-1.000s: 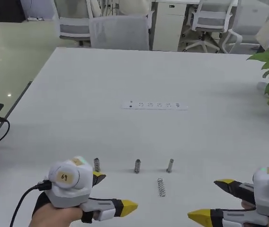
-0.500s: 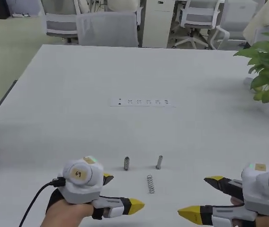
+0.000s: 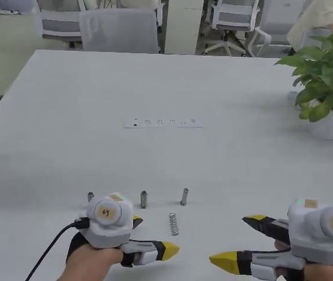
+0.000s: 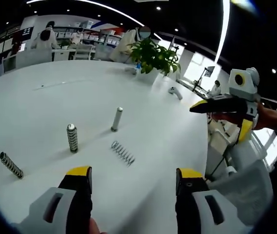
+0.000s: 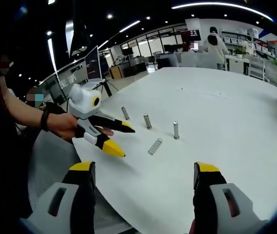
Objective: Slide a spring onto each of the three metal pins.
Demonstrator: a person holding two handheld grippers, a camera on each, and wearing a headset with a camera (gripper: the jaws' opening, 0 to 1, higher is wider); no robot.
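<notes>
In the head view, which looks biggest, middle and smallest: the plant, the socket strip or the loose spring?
1. plant
2. socket strip
3. loose spring, smallest even though it lies nearest the camera

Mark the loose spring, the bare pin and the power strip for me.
loose spring [image 3: 173, 224], head view, middle coils.
bare pin [image 3: 184, 196], head view, mid-shaft.
power strip [image 3: 164, 123], head view, centre of top face.
</notes>
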